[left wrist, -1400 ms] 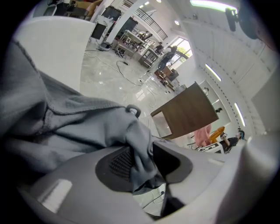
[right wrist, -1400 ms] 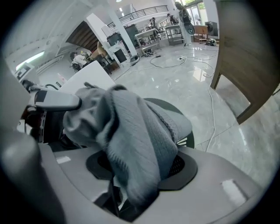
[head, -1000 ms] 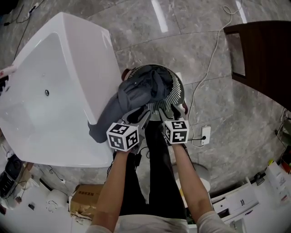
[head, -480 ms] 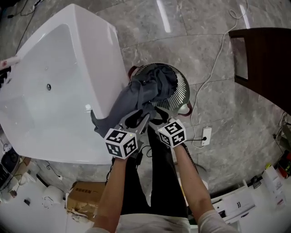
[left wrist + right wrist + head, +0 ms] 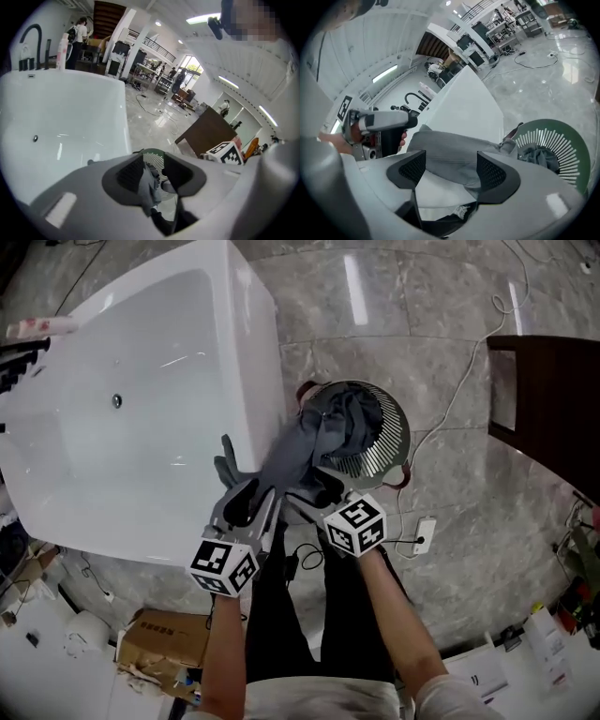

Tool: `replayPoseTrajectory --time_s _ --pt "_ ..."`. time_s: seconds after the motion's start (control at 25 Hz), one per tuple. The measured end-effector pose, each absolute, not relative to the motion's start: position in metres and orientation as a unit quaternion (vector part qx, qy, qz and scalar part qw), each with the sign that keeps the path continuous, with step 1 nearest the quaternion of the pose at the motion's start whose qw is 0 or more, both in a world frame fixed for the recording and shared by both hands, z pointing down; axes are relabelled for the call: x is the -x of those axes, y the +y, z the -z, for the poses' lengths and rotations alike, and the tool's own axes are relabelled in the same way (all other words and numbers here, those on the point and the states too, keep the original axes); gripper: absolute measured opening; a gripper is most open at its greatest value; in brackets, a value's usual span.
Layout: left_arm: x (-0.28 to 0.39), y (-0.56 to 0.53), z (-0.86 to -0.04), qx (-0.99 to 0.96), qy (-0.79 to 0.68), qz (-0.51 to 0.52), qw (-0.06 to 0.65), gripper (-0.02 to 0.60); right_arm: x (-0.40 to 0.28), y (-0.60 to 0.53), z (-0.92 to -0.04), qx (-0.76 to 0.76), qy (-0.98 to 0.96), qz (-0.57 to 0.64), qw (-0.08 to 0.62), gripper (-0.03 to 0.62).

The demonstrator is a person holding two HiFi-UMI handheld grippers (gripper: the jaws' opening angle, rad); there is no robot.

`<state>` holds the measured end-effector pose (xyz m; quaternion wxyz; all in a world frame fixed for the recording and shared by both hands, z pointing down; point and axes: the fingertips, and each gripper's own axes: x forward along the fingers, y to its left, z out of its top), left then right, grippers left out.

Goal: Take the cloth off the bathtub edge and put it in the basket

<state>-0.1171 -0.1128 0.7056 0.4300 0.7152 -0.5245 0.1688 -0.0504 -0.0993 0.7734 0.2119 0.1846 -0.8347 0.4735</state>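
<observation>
Left fingers (image 5: 127, 174) narrow, pinched on a fold of the grey cloth (image 5: 149, 190). Right fingers (image 5: 493, 172) standing wide, having just been opening. Cloth lying across the gap there but pressed by neither pad, so no grip on that side.

Just beyond both pairs, cloth stretched as a band from the left pinch, up and to the right, into the round green basket (image 5: 401, 442) on the floor (image 5: 375, 315). Far end already heaped inside. Near tail hanging loose at the left, beside the right wall of the white bathtub (image 5: 258, 352); touching that edge or clear of it, cannot tell.

Judged mostly done, with only the near half left to carry over the rim.

Risks from here:
- Letting go too early on the left, dropping the tail on the floor between bathtub and basket, or leaving it draped over the rim.
- Pulling sideways on the one remaining pinch, dragging the heaped end back out or tipping a basket that looks light.
- Snagging the loose tail on the bathtub edge while swinging it across.
</observation>
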Motion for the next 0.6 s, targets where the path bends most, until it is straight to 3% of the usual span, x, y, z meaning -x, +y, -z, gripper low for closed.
replayPoseTrajectory --time_s 0.24,0.6 --pt "0.182 -0.093 -0.702 -0.686 -0.567 -0.147 0.431 0.193 0.107 -0.091 -0.751 -0.198 -0.823 -0.495 0.198 0.414" --pt "0.202 -0.073 -0.704 -0.702 -0.551 -0.145 0.427 0.193 0.139 -0.076 -0.770 -0.269 -0.787 -0.485 0.270 0.403"
